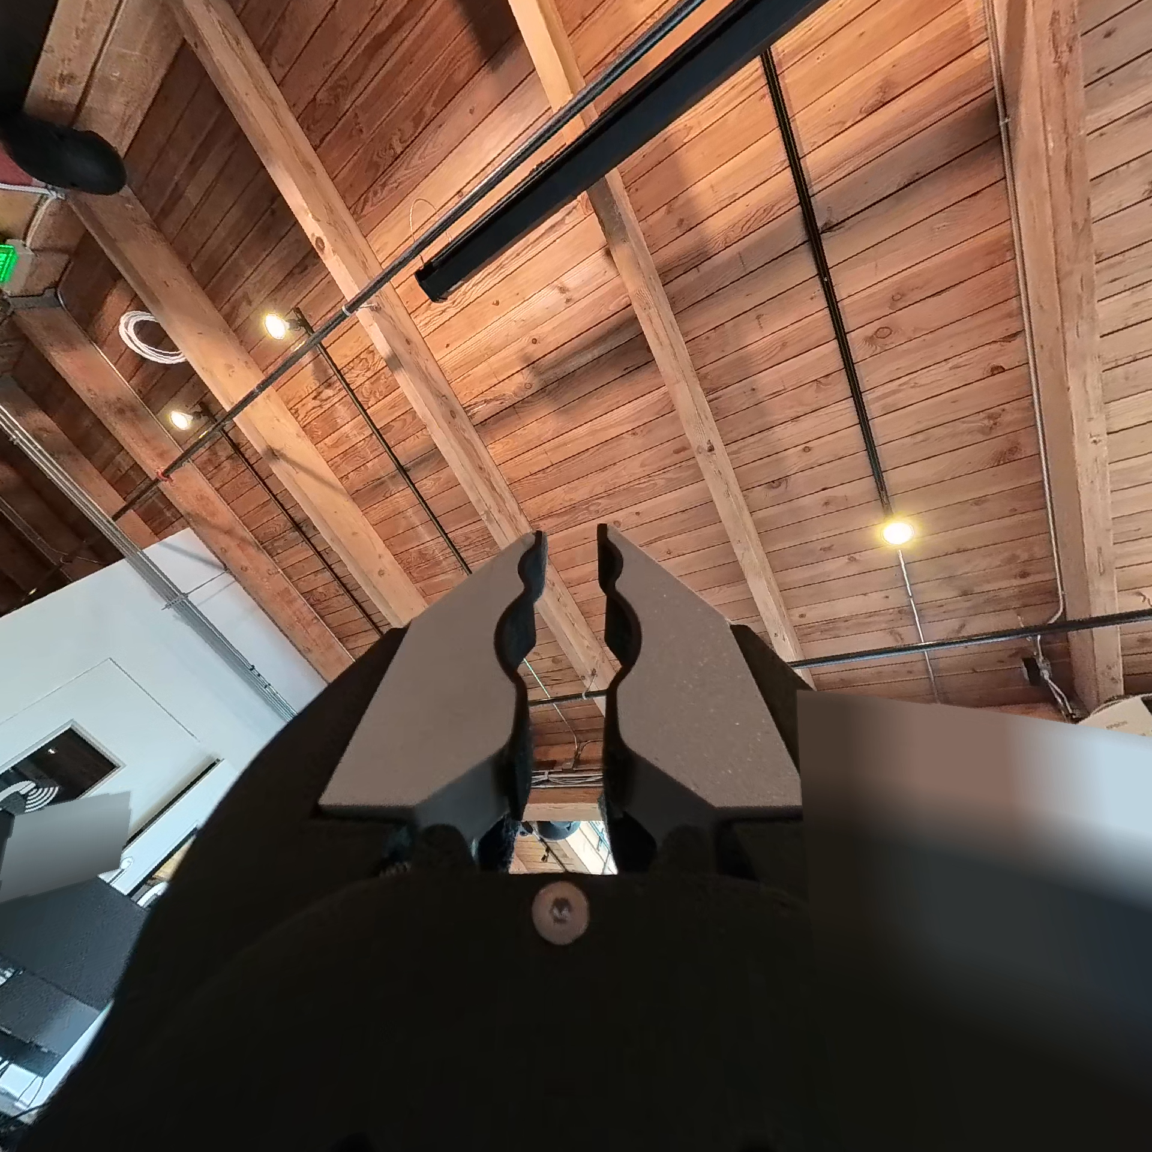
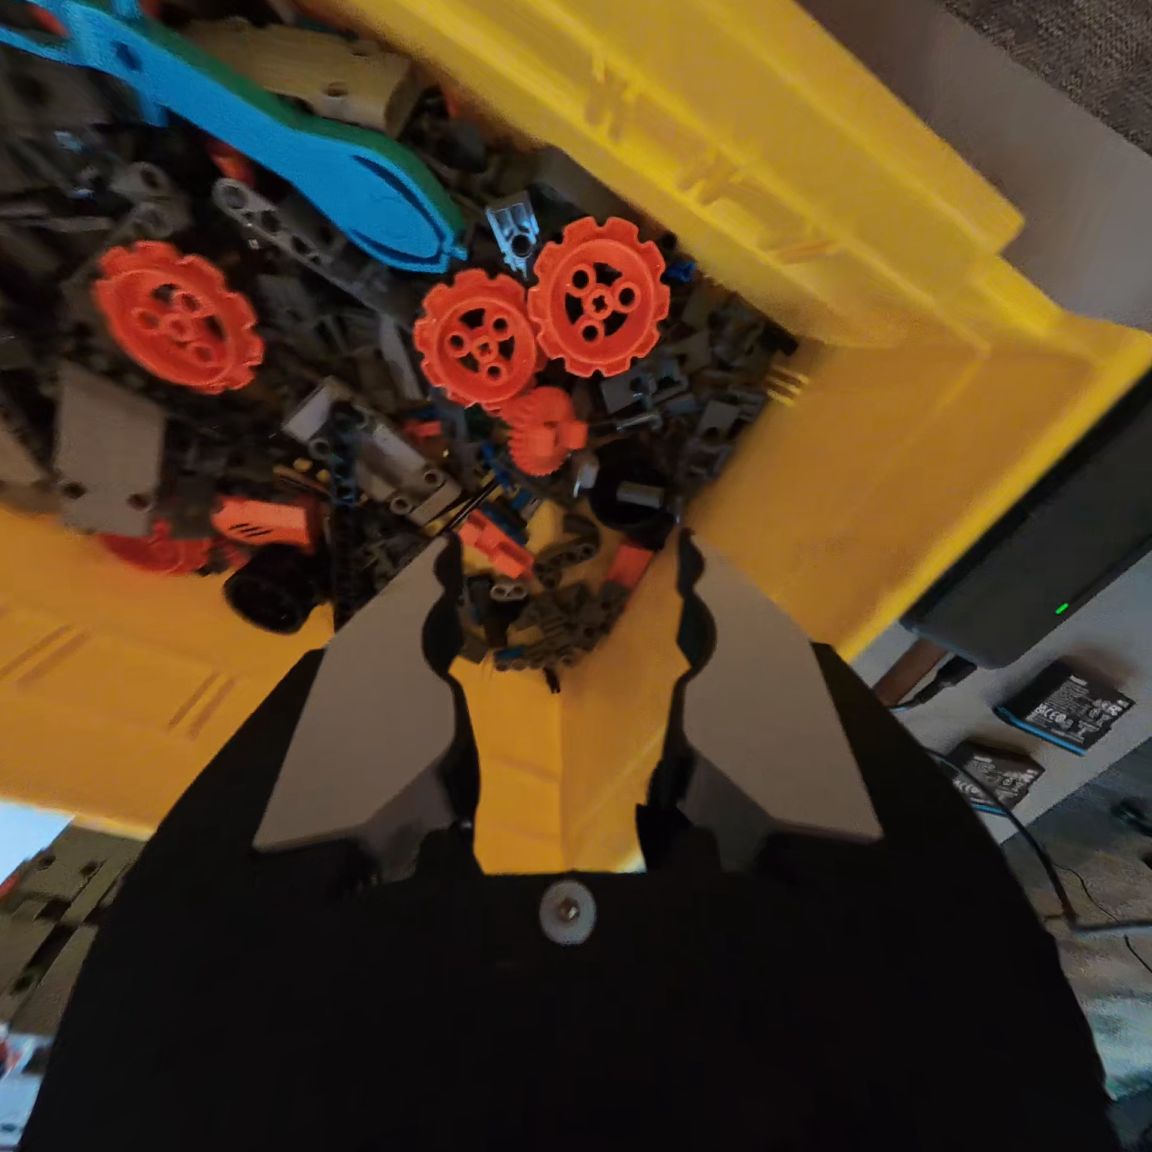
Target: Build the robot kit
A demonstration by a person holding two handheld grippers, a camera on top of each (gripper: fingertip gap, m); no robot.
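My left gripper (image 1: 570, 541) points up at a wooden plank ceiling (image 1: 623, 374). Its jaws stand a narrow gap apart with nothing between them. My right gripper (image 2: 564, 542) is open and empty. It hangs over a yellow plastic bin (image 2: 841, 486) full of small grey, black and orange building parts. Its fingertips are just above the near part of the pile, over small grey and orange pieces (image 2: 499, 555). Three large orange gear wheels (image 2: 598, 296) (image 2: 477, 340) (image 2: 177, 315) and a smaller orange gear (image 2: 542, 430) lie on the pile, with a blue flat shape (image 2: 324, 168) behind them.
In the left wrist view, wooden beams, a black rail (image 1: 592, 156), spotlights (image 1: 896, 531) and a white wall (image 1: 124, 654) show. In the right wrist view, a dark device with a green light (image 2: 1060, 561) and small black packs (image 2: 1063, 717) lie to the right of the bin. Left tips to right tips: about 50 centimetres. It is some 4 centimetres from my right tips to the smaller orange gear (image 2: 542, 430). From my right tips it is roughly 9 centimetres to the blue flat shape (image 2: 324, 168); from my left, 45 centimetres.
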